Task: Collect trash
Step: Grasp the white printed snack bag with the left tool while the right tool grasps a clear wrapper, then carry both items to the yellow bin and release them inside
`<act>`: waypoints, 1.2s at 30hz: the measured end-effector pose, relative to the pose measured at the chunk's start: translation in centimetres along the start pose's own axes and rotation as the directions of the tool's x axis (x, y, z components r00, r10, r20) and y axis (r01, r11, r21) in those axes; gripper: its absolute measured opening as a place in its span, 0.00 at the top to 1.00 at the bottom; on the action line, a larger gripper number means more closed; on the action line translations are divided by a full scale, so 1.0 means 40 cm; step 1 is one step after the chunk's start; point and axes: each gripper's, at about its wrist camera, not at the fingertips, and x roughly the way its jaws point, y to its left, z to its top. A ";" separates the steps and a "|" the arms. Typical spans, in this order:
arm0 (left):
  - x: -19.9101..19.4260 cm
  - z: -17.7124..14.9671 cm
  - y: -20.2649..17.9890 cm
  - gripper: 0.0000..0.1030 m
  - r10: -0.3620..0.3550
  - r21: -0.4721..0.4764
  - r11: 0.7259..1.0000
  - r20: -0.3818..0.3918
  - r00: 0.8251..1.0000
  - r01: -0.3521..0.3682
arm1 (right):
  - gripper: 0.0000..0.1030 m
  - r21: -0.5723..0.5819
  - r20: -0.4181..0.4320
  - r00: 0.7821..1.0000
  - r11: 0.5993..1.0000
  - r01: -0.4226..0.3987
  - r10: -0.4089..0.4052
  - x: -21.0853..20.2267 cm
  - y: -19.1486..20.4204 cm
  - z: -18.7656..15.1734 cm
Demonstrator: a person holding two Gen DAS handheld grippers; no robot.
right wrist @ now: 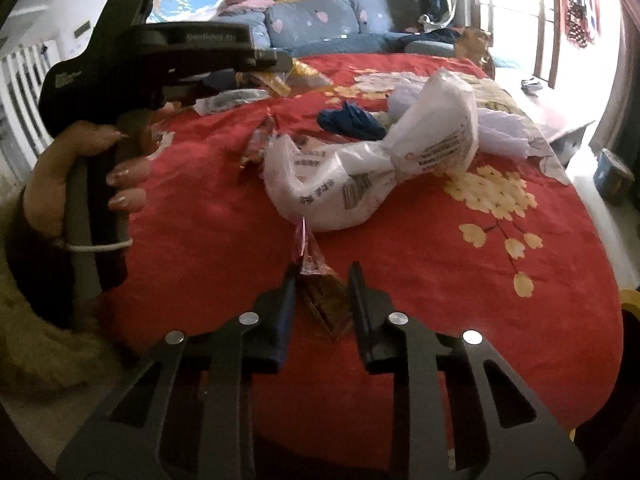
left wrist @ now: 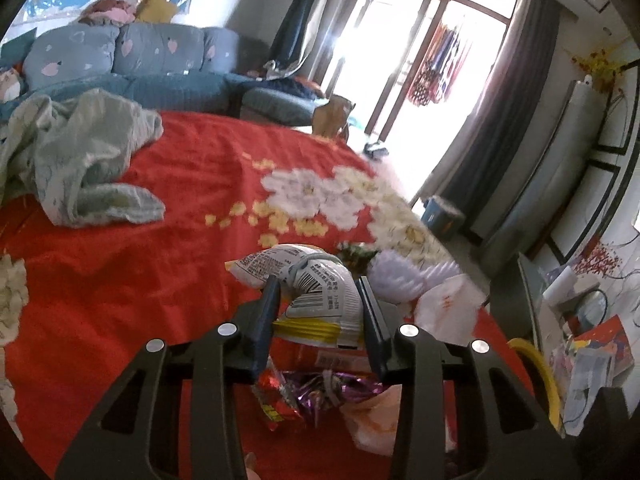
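My left gripper is shut on a crumpled white and yellow snack bag with a barcode, held above the red bedspread. Under it lie a red wrapper, a purple foil wrapper and a pale plastic bag. My right gripper is shut on a small clear wrapper with a pink tip; both pads touch its sides. Beyond it lies a knotted white plastic bag with printed text. A hand holds the left gripper's black body at the upper left of the right wrist view.
A pale green blanket is bunched at the bed's left. A blue cloth, white paper and several wrappers lie further up the bed. Blue cushions line the headboard. The bed's right edge drops to the floor, with a blue bin there.
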 end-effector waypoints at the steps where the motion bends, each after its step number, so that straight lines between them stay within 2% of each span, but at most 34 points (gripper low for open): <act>1: -0.008 0.006 -0.003 0.64 -0.006 0.003 1.000 0.007 1.000 0.006 | 0.82 -0.006 0.006 1.000 1.000 -0.004 0.004 -0.006 0.003 0.001; 6: -0.045 0.026 -0.025 0.64 -0.041 0.016 0.999 0.035 0.999 0.041 | 0.83 -0.023 0.053 0.997 0.999 -0.046 0.047 -0.055 0.024 0.010; 11: -0.066 0.035 -0.044 0.64 -0.078 0.021 0.997 0.047 0.996 0.077 | 0.83 -0.007 0.129 0.991 0.999 -0.043 0.043 -0.123 0.022 0.033; 17: -0.073 0.027 -0.090 0.64 -0.127 0.056 0.991 0.033 0.991 0.125 | 0.83 0.057 0.197 0.980 0.998 0.012 -0.024 -0.171 -0.046 0.058; 25: -0.071 0.002 -0.157 0.64 -0.173 0.112 0.979 0.003 0.985 0.172 | 0.83 0.151 0.215 0.972 0.987 0.058 -0.090 -0.183 -0.119 0.059; 36: -0.063 -0.029 -0.240 0.64 -0.236 0.179 0.954 -0.036 0.971 0.239 | 0.83 0.264 0.258 0.948 0.957 0.118 -0.188 -0.241 -0.228 0.052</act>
